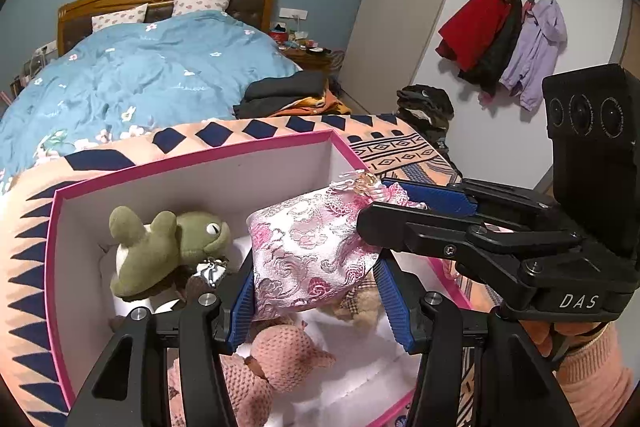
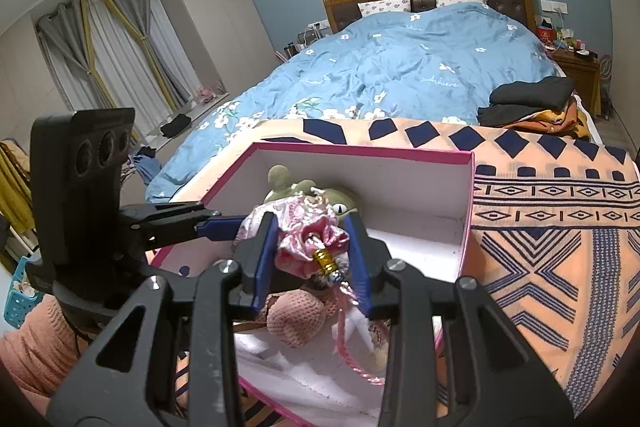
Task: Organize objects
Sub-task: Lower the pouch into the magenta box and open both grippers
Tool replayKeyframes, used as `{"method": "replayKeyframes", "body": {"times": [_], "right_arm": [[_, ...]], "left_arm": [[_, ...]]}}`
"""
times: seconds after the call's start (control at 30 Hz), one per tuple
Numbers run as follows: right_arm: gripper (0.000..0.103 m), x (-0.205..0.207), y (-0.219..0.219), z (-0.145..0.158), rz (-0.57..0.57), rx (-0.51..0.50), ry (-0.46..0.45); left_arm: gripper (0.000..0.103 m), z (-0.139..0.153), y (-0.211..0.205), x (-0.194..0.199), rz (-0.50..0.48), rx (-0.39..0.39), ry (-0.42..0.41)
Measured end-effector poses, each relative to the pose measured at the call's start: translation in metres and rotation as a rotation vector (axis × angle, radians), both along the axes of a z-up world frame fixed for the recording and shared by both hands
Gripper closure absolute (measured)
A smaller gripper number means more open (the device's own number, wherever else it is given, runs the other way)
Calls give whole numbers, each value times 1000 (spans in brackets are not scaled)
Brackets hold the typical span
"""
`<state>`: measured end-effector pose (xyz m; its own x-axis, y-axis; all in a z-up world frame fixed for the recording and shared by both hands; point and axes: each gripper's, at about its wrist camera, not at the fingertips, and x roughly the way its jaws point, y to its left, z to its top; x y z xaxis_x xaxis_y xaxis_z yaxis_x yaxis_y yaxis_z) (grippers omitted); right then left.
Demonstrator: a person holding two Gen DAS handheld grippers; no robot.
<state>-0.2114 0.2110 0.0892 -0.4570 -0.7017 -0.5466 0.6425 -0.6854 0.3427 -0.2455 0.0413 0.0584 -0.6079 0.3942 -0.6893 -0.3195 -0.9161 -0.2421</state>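
A pink-and-white brocade drawstring pouch (image 1: 312, 251) hangs over the open pink-rimmed box (image 1: 192, 167). My left gripper (image 1: 316, 301) is shut on the pouch's lower body. My right gripper (image 2: 314, 249) is shut on its gathered neck (image 2: 316, 239), beside the gold bead and pink cord (image 2: 348, 343); it also shows in the left wrist view (image 1: 384, 201). In the box lie a green frog plush (image 1: 164, 247), a pink knitted plush (image 1: 276, 363) and a tan bear (image 1: 360, 307), partly hidden under the pouch.
The box (image 2: 468, 195) sits on an orange patterned blanket (image 2: 552, 235) at the foot of a bed with a blue duvet (image 2: 400, 67). Folded dark clothes (image 2: 528, 99) lie at the bed's right edge. Coats (image 1: 504, 35) hang on the right wall.
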Motion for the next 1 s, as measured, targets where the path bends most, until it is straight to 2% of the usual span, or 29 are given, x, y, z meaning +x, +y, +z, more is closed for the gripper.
{"method": "replayKeyframes", "body": {"times": [0.57, 1.0], "right_arm": [[66, -23, -7, -16, -23, 43, -39], [66, -50, -16, -17, -59, 125, -36]], "left_arm": [[48, -16, 3, -27, 17, -54, -55], [48, -21, 6, -53, 59, -92, -96]]}}
